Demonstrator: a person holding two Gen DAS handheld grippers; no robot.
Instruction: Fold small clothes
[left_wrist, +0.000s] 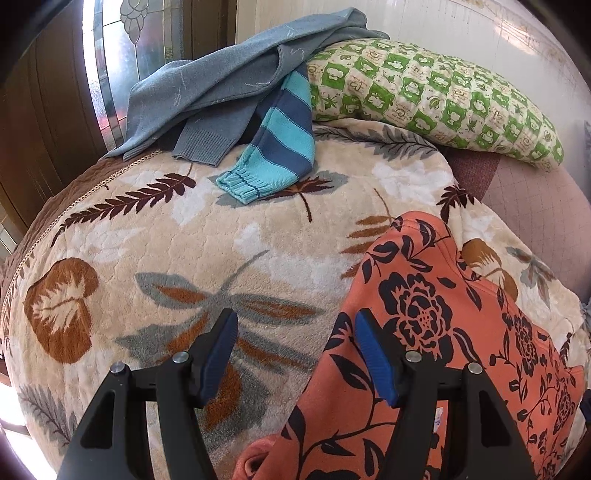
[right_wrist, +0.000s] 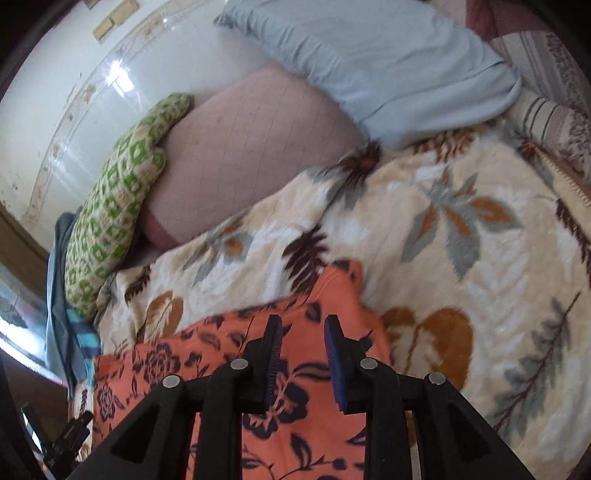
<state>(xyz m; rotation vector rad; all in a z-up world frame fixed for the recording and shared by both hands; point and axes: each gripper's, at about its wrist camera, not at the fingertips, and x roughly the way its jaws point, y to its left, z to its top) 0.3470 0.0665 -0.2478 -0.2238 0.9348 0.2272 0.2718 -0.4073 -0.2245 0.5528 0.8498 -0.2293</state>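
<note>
Leaf-patterned blanket (left_wrist: 258, 236) covers the bed beneath me. My left tool (left_wrist: 295, 332) hangs with its jaws apart and empty at the edge of the orange floral garment (left_wrist: 424, 314). My right tool (right_wrist: 301, 332) sits above the same garment, jaws narrowly apart, gripping nothing. Farther back lie a striped sweater (left_wrist: 284, 136), a grey sweater (left_wrist: 221, 85) and a green checked pillow (left_wrist: 436, 96).

you're over a bed spread with a cream leaf-print blanket (left_wrist: 155, 236) (plush, quilted look). a green checked pillow (left_wrist: 436, 99) lies by the glossy white wall (left_wrist: 424, 22), and daylight glares through a leaded glass panel (left_wrist: 125, 44) in dark wood.
</note>
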